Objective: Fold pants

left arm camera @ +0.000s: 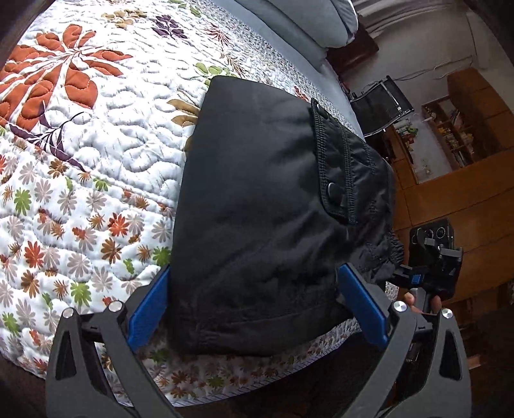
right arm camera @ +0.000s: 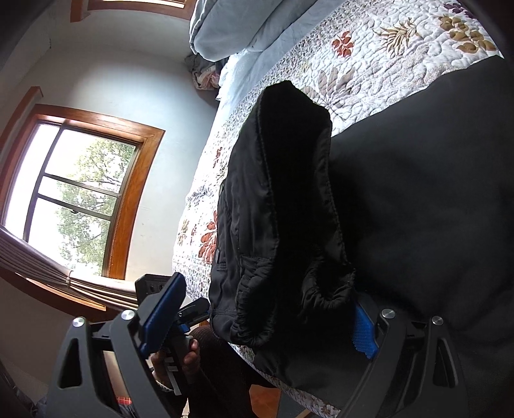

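Floral quilt point(left arm camera: 96, 167) covers a bed in a room with a wood-framed window point(right arm camera: 77, 199), pale walls and a wooden shelf point(left arm camera: 456, 128) across the wooden floor. Black pants point(left arm camera: 273, 199) lie folded into a thick bundle near the edge of the quilt, a stitched pocket flap with snap buttons point(left arm camera: 334, 160) facing up on the side toward the floor. In the left wrist view, the left gripper point(left arm camera: 257, 305) sits at the near end of the bundle with its blue-padded fingers point(left arm camera: 151, 305) spread wide, one on either side of the fabric and not clamped on it; whether the pads touch the cloth cannot be told. Beyond the bundle's edge, the right gripper point(left arm camera: 433, 260) shows over the floor, held by a hand point(left arm camera: 420, 302). In the right wrist view, the right gripper point(right arm camera: 260, 318) is also spread wide: one blue pad stands clear on the window side, while the other blue pad point(right arm camera: 363, 334) lies partly under a gathered elastic waistband point(right arm camera: 282, 308) that hangs over the bed's edge, with nothing pinched between the two. A blue-grey duvet point(right arm camera: 244, 25) is heaped at the far end of the bed.
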